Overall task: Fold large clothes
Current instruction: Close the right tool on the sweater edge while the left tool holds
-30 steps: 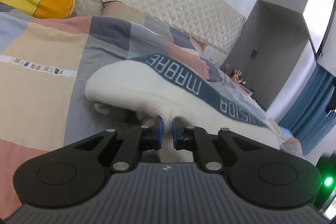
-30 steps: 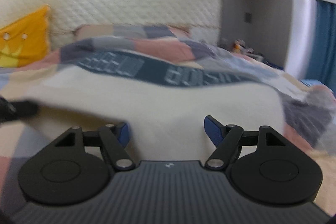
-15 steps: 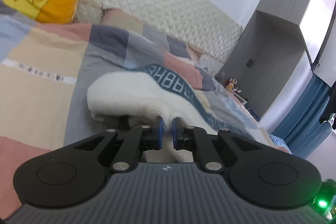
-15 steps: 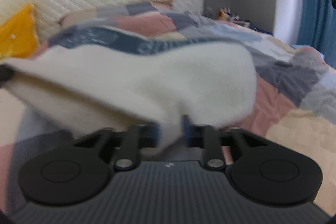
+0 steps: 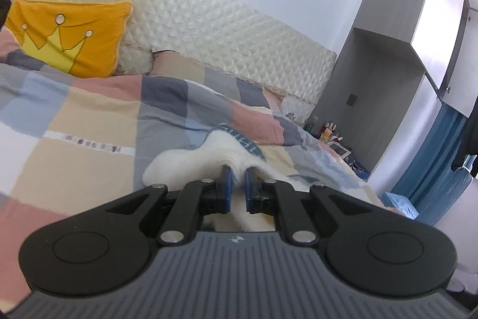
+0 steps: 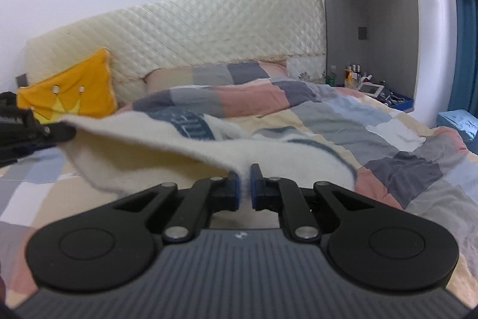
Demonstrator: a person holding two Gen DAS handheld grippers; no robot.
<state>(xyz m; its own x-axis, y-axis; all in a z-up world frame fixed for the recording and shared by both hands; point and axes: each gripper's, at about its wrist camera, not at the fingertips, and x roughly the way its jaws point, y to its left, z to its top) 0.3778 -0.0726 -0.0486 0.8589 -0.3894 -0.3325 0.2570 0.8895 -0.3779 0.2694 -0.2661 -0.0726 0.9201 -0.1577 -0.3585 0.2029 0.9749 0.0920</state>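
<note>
No containers close by; only a blue tray (image 6: pixel 401 102) of small items on the nightstand by the grey wardrobe (image 6: pixel 370 29), contents too small to make out, with bottles (image 6: pixel 351 76) beside it.

Left gripper (image 5: pixel 237 187): blue pads clamped on a bunched edge of the white fleece garment (image 5: pixel 191 163), navy lettered band (image 5: pixel 249 144) just beyond the fingertips. Right gripper (image 6: pixel 245 184): pads pressed together on another edge of the same white fleece garment (image 6: pixel 155 145), pinched fabric rising between them. In the right wrist view, left gripper (image 6: pixel 64 133) at the far left edge, holding the opposite end, so the cloth hangs stretched between the two, lifted clear of the patchwork quilt (image 6: pixel 373 139) along its near edge, far part sagging onto the bed with the navy band (image 6: pixel 191 124) folded over on top.

Around: quilted cream headboard (image 5: pixel 215 41) behind, orange crown pillow (image 5: pixel 71 35) leaning against it at the left, a pillow in the quilt's pattern (image 6: pixel 209 73) at the middle, blue curtain (image 5: pixel 439 160) at the right. Nothing lying on the garment or between the two grippers besides the cloth itself.
</note>
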